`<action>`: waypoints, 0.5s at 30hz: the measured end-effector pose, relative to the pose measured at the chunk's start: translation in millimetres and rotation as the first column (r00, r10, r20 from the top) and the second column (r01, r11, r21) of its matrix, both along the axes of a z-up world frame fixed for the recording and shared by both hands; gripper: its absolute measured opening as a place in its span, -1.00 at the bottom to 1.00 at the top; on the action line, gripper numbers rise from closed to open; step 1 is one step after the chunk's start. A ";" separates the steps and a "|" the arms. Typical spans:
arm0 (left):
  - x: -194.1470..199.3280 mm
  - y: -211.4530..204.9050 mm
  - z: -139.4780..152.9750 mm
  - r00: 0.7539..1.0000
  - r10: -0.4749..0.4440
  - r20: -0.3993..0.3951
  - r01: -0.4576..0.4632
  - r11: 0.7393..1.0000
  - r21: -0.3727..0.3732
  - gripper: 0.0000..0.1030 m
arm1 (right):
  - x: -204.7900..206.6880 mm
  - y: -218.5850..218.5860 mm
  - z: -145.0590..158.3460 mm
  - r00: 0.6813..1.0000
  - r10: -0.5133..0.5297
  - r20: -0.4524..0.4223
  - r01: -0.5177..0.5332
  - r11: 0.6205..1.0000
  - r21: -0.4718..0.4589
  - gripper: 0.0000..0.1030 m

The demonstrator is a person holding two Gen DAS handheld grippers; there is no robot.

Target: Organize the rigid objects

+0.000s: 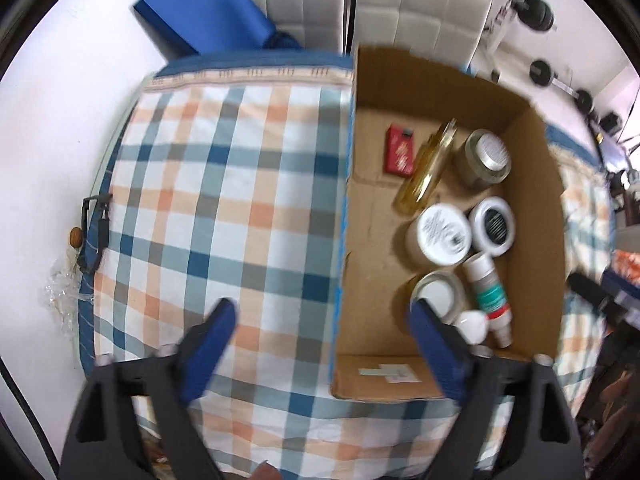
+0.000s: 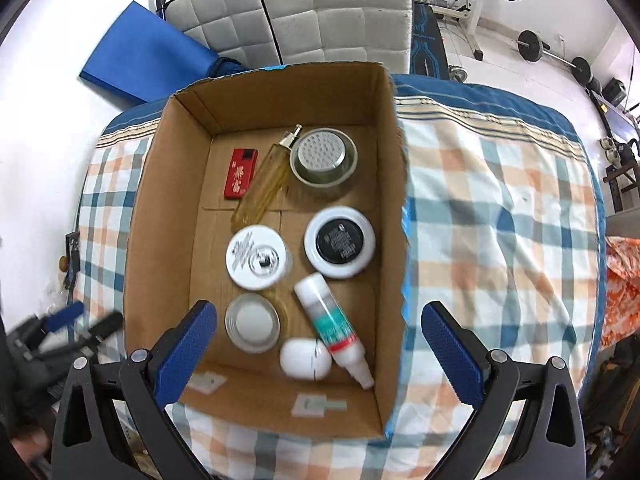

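An open cardboard box (image 2: 276,92) sits on a checked cloth (image 2: 500,216) in blue, orange and white that covers the worktop; all the task's things lie inside it. At the far end a flat red packet (image 2: 239,179) lies beside a tall amber bottle (image 2: 266,184) on its side, and just right of the bottle stands a glass jar with a silver lid (image 2: 323,156); in the middle stand a white-lidded jar (image 2: 257,258) and, to its right, a white jar with a black top (image 2: 340,242); nearer the camera stands a clear glass jar (image 2: 252,322), with a small white rounded case (image 2: 306,358) beside it and a white tube with a teal and red label (image 2: 332,324) lying tilted, its nozzle toward the near wall. The right tool (image 2: 320,336) hangs above the box, its blue pads spread wide and gripping nothing; the left tool (image 1: 324,328) hangs over the box's left wall (image 1: 344,200), likewise released and empty, one pad over the cloth and the other over the box. Beyond the worktop stand two pale quilted chairs (image 2: 304,12), a blue folder (image 2: 140,56) leans on the floor, and barbells (image 2: 556,54) lie further off.
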State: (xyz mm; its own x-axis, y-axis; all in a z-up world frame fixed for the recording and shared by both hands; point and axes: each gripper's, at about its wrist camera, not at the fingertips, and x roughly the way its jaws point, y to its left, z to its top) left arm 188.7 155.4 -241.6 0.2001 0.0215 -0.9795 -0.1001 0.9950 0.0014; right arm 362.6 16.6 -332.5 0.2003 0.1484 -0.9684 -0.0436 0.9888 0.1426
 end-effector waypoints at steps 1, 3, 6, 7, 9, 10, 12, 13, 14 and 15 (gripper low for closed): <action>-2.1 -2.2 7.9 1.000 0.001 0.019 -0.001 1.000 -0.005 0.91 | -6.2 -4.0 2.7 1.000 -0.005 0.005 0.005 1.000 -0.001 1.00; -0.7 -7.0 18.4 0.999 0.000 0.049 0.001 1.000 -0.009 0.99 | -16.9 -11.3 8.4 1.000 -0.017 0.011 0.017 1.000 0.001 1.00; -6.5 -15.7 35.7 0.996 -0.009 0.092 0.010 1.000 -0.012 0.99 | -32.3 -21.4 19.6 1.000 -0.016 0.016 0.016 1.000 -0.009 1.00; -7.9 -18.3 40.5 0.995 -0.014 0.103 0.015 1.000 -0.010 0.99 | -34.8 -23.7 22.6 1.000 -0.017 0.022 0.017 1.000 -0.012 1.00; -14.1 -27.4 49.6 0.992 -0.026 0.122 0.028 0.999 -0.014 0.99 | -42.1 -30.7 31.3 0.999 -0.029 0.031 0.029 0.999 -0.016 1.00; -17.2 -32.1 54.9 0.990 -0.032 0.134 0.035 0.999 -0.017 0.99 | -47.2 -34.8 37.0 0.999 -0.037 0.039 0.038 0.999 -0.012 1.00; -23.0 -41.3 63.0 0.988 -0.051 0.146 0.054 0.998 -0.013 0.99 | -54.8 -40.7 45.6 0.998 -0.049 0.049 0.050 0.999 -0.013 1.00; -26.1 -46.0 67.6 0.986 -0.061 0.154 0.062 0.998 -0.006 0.99 | -57.9 -43.0 49.8 0.997 -0.053 0.056 0.054 0.998 -0.013 1.00; -28.9 -50.6 71.9 0.985 -0.071 0.157 0.072 0.997 0.001 0.99 | -60.9 -45.4 53.8 0.996 -0.057 0.062 0.057 0.998 -0.007 1.00; -32.4 -55.0 77.6 0.983 -0.079 0.163 0.079 0.997 0.004 0.99 | -64.9 -48.5 59.1 0.996 -0.065 0.066 0.065 0.998 -0.003 1.00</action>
State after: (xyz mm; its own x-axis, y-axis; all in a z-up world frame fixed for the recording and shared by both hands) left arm 156.2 100.4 -164.0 0.3584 -0.0030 -0.9336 -0.0200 0.9997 -0.0108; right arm 297.8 -31.9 -273.4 0.2728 0.1285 -0.9534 0.0119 0.9905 0.1369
